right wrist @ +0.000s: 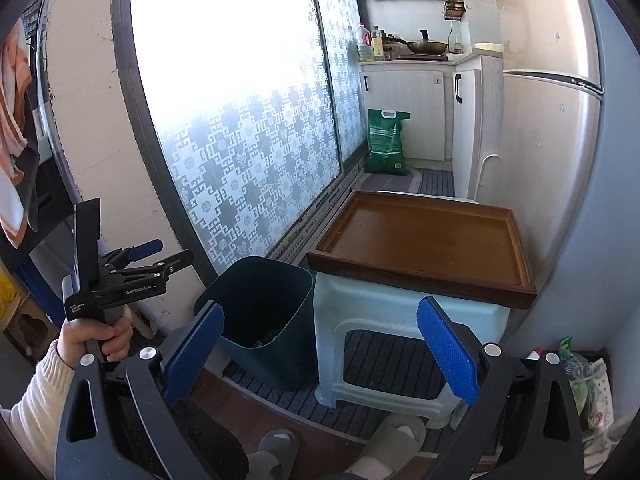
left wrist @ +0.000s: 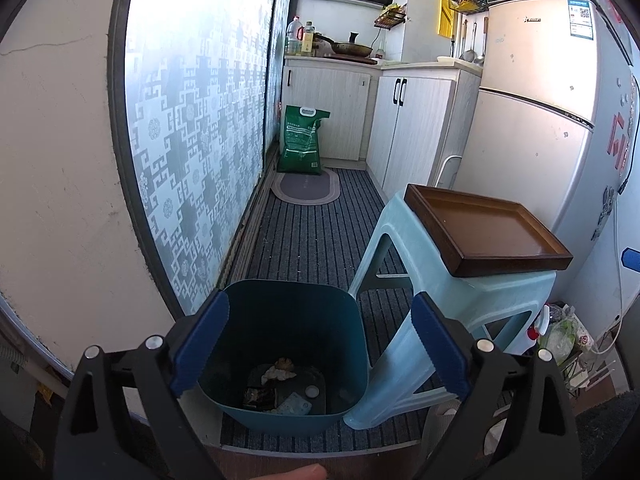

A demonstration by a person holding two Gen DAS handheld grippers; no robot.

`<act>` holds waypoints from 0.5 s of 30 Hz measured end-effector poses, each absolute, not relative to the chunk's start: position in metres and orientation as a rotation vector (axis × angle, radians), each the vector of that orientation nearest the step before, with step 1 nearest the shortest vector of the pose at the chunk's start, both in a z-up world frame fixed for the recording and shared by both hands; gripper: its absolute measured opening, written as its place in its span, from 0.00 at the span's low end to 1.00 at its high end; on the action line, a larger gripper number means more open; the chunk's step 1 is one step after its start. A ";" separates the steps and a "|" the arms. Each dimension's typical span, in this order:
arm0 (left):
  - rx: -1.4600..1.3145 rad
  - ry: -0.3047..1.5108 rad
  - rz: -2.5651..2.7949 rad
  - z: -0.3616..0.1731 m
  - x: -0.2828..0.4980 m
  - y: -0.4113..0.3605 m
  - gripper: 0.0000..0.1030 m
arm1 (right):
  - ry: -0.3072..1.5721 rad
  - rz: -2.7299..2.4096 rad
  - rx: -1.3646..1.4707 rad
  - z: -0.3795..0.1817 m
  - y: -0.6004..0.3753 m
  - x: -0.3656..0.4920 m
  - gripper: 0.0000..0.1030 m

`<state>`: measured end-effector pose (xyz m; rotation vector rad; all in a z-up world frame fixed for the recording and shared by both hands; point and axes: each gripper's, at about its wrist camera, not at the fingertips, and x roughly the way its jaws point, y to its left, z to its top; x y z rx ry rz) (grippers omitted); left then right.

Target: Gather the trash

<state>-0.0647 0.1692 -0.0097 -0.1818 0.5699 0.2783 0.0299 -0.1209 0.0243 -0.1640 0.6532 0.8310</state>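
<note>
Bin [left wrist: 288, 344] stands on the striped mat, touching the pale stool [left wrist: 452, 304]; brown tray [right wrist: 424, 240] on top looks bare. Risk: a careless sweep could tip the bin or nudge the overhanging tray off. Trash [left wrist: 280, 372] lies at the bin's bottom, below and between the left gripper [left wrist: 320, 344] fingers. Right gripper [right wrist: 320, 356] hovers near the stool. Both spread wide, holding nothing.

Left gripper [left wrist: 320, 338] jaws wide, empty; right gripper [right wrist: 320, 350] jaws wide, empty; both angled downward
</note>
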 end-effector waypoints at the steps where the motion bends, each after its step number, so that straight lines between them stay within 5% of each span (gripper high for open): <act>1: -0.184 0.570 0.279 -0.010 -0.065 0.170 0.92 | 0.649 0.827 -0.167 0.025 -0.121 0.030 0.96; 15: -0.186 0.568 0.300 -0.008 -0.066 0.168 0.93 | 0.643 0.817 -0.142 0.027 -0.128 0.032 0.97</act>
